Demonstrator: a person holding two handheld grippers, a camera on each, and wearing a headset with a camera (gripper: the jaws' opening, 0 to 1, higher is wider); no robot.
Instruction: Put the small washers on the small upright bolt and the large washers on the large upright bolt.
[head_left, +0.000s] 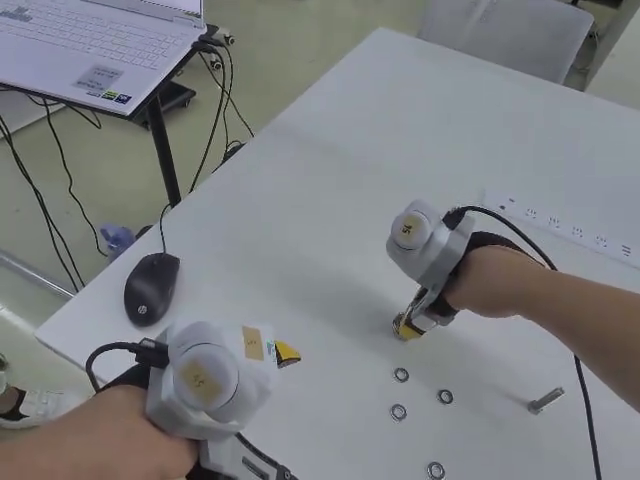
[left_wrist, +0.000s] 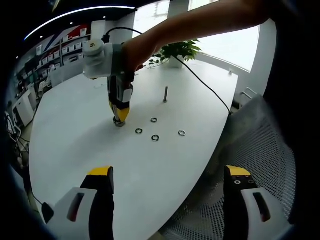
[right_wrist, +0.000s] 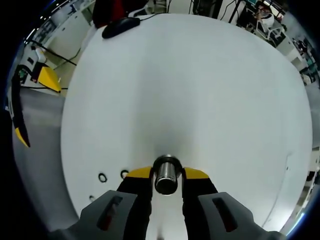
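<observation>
- While standing the large bolt (right_wrist: 166, 176) on the white table (head_left: 330, 180), keep the right gripper (head_left: 410, 326) closed firmly on its shank.
- Expect toppling on release if set off vertical or let go with a sideways drag.
- Leave the left gripper (left_wrist: 168, 174) clear: jaws wide apart, empty, near the table edge.
- In the head view, find four washers (head_left: 401, 375) loose at 5 to 6 o'clock from the right gripper; avoid sweeping them.
- Find the small bolt (left_wrist: 165, 94) upright at 4 o'clock, farther out; avoid knocking it with cable or forearm.
</observation>
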